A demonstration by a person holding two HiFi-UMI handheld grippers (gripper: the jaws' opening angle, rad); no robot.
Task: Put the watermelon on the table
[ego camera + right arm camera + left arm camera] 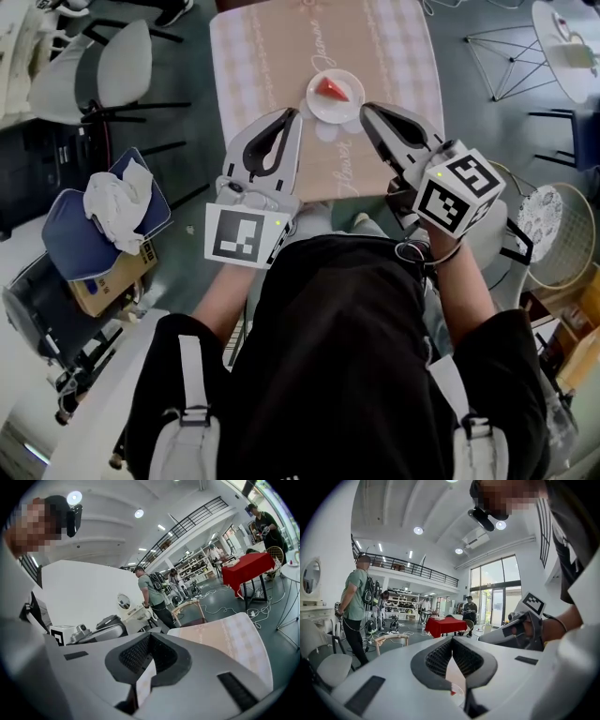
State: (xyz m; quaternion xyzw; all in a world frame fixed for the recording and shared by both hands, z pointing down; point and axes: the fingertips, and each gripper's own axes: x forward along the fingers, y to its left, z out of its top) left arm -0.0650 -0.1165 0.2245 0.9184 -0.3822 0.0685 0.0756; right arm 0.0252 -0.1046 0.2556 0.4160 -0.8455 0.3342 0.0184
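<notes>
White plate (349, 105) holds seemingly a watermelon wedge (330, 87); left hand-held gripper (294, 113) and right hand-held gripper (366, 109) clenched, empty.

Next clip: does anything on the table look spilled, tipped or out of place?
Nothing stands out. The watermelon slice lies on its white plate, which sits flat on the table; no spill shows.

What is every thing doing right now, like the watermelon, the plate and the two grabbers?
watermelon slice: lying on the plate, not held.
white plate: flat on the table, carrying the slice.
table: covered with a checked cloth.
left gripper: shut, empty.
right gripper: shut, empty.
white cloth: crumpled on a blue cushion.
</notes>
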